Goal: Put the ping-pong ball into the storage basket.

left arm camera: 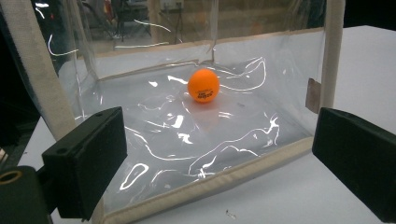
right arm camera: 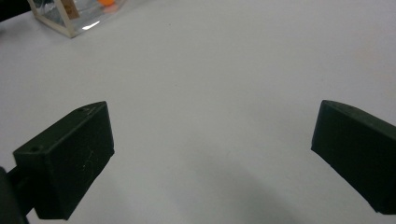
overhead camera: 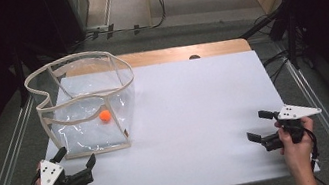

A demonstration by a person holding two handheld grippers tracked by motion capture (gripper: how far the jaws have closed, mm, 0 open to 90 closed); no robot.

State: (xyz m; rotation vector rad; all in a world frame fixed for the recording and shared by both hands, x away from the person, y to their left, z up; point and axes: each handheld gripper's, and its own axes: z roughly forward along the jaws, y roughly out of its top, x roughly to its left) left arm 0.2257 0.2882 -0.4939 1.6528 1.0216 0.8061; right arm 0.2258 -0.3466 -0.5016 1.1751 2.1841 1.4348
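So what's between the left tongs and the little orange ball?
The near see-through plastic wall of the clear beige-trimmed bag stands between the open left tongs and the small orange ball, as the left gripper view shows.

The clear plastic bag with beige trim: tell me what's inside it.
Inside the clear plastic bag with beige trim sits one orange ball, resting on the bag's floor toward the back. Dark print marks the ball, too small to read. Glare on the crinkled plastic hides nothing else that I can make out.
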